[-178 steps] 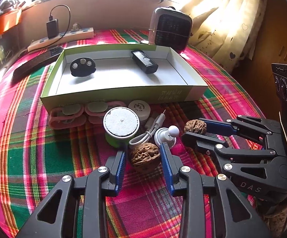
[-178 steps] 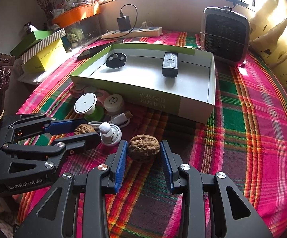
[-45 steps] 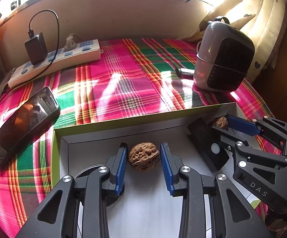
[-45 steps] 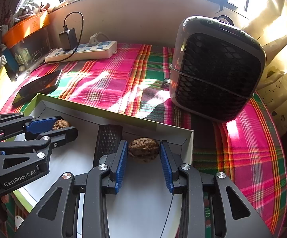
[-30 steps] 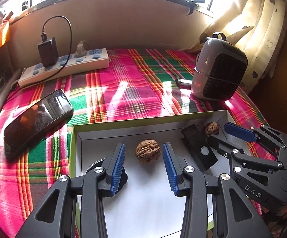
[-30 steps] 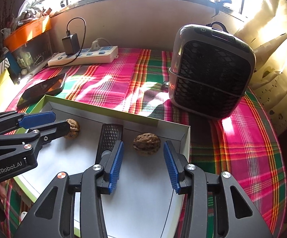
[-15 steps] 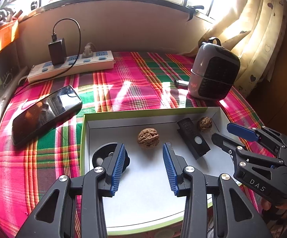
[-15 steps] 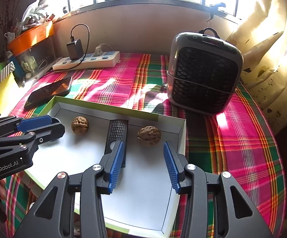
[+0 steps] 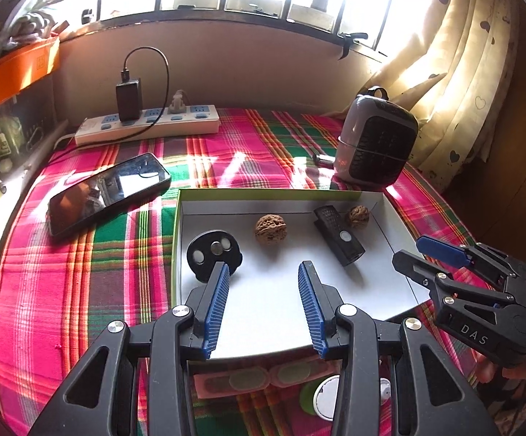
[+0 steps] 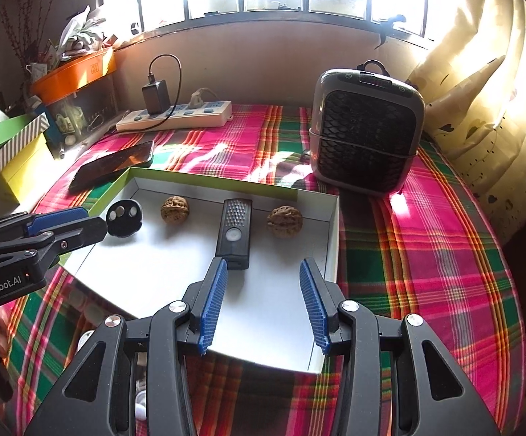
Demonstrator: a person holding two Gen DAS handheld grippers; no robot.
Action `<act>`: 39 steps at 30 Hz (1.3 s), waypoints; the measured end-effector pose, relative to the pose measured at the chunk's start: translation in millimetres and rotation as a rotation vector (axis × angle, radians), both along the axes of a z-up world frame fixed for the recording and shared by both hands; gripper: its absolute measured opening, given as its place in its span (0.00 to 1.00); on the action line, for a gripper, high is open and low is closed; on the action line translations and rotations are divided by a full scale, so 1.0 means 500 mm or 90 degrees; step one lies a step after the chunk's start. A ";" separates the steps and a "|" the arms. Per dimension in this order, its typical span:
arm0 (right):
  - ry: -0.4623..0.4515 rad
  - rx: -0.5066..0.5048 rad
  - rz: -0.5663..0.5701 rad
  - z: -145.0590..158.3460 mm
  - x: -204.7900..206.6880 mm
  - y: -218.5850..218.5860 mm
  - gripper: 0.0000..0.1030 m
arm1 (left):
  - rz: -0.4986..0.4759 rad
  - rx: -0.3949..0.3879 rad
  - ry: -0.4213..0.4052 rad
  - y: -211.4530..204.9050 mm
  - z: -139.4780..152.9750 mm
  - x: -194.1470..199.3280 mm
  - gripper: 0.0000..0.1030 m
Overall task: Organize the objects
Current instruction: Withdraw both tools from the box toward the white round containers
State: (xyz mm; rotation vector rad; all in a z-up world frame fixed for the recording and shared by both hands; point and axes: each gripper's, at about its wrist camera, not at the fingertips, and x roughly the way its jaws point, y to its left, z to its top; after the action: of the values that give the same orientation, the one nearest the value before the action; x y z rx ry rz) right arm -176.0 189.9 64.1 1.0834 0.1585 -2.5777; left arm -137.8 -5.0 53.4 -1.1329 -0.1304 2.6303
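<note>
Plaid cloth under box (front clutter half-hidden); both tongs gape empty.

Two walnuts flank the remote inside the box.

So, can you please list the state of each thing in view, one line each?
Left tool: open, empty.
Right tool: open, empty.
Shallow green-edged white box: open, no lid.
Two brown walnuts: lying loose in the box.
Black rectangular remote: flat in the box, between the walnuts.
Black phone: screen dark, on the plaid cloth.
White power strip: black charger plugged in.
</note>
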 end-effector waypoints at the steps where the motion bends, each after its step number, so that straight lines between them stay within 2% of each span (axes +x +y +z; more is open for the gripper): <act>1: 0.000 -0.002 0.003 0.001 0.007 0.000 0.42 | 0.000 0.005 -0.001 -0.003 -0.001 0.009 0.37; 10: -0.002 -0.042 0.042 -0.005 0.079 0.005 0.42 | -0.003 0.034 -0.004 -0.021 -0.010 0.075 0.37; 17: -0.001 -0.054 0.075 -0.015 0.120 0.000 0.46 | -0.015 0.049 -0.011 -0.025 -0.026 0.108 0.37; 31: -0.029 -0.055 0.116 -0.045 0.158 -0.012 0.46 | -0.026 0.057 -0.022 -0.028 -0.047 0.149 0.37; 39: -0.049 -0.031 0.136 -0.071 0.167 -0.035 0.46 | -0.027 0.056 -0.033 -0.031 -0.059 0.159 0.37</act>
State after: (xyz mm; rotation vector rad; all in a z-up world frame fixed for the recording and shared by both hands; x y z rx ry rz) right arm -92.6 172.4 28.4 1.0840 0.1802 -2.3353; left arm -58.1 -20.6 24.0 -1.1627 -0.2273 2.5335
